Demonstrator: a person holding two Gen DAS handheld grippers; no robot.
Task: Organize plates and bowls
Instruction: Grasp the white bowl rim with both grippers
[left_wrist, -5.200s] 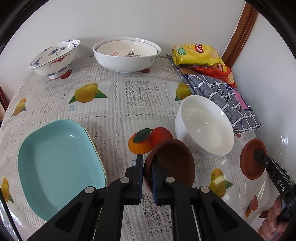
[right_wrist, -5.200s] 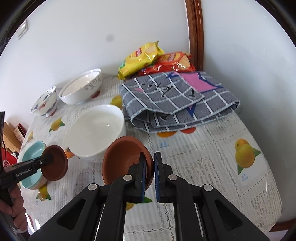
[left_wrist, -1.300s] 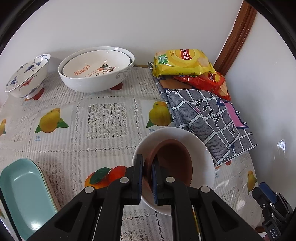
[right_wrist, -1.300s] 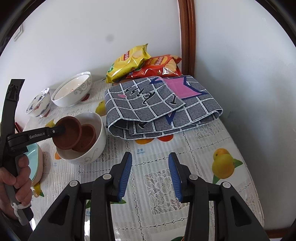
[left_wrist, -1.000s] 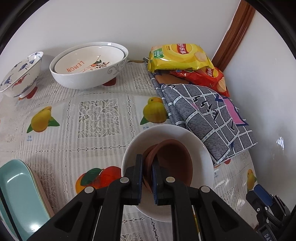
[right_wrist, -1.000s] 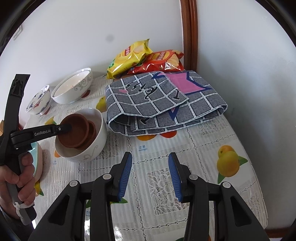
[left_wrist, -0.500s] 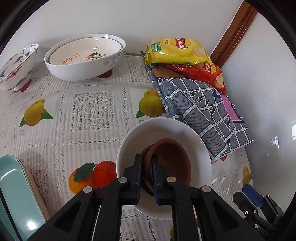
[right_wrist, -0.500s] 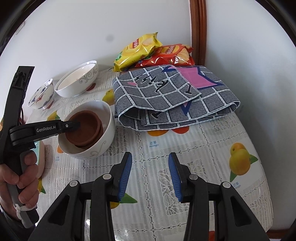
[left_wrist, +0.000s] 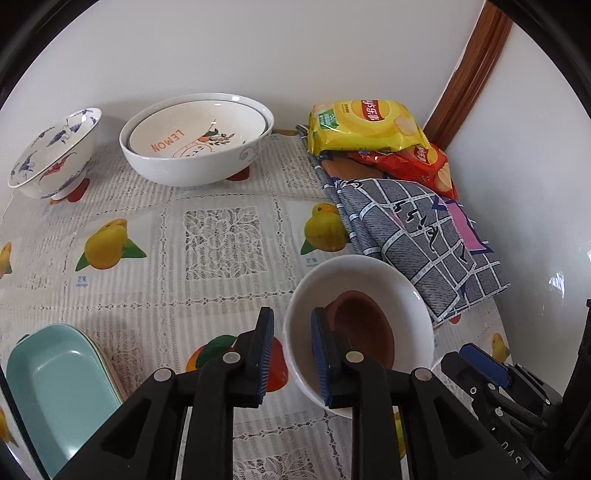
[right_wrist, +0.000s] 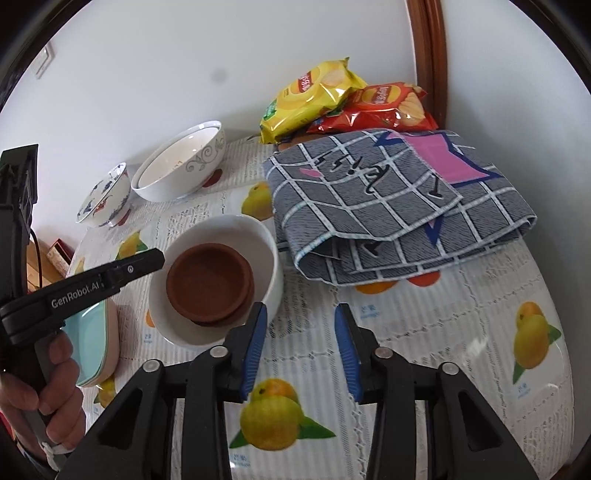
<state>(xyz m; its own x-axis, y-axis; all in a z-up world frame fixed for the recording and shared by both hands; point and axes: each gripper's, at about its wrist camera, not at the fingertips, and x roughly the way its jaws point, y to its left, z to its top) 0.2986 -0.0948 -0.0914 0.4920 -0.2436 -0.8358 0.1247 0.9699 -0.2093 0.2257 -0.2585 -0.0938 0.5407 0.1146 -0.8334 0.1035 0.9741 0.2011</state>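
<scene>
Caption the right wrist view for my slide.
Two brown dishes nested in a white bowl; left tongs beside it, right tongs open.

Saucers (right_wrist: 210, 282) stacked in bowl (right_wrist: 271, 258); folded cloth (right_wrist: 399, 206) just right.

My left wrist camera looking steeply down past my left gripper (left_wrist: 291, 354), close over the white bowl (left_wrist: 413, 295), my right wrist camera likewise angled down from right of that bowl (right_wrist: 269, 251), both sharing bowl, cloth (left_wrist: 417, 240), snack bags (right_wrist: 310, 96)
</scene>
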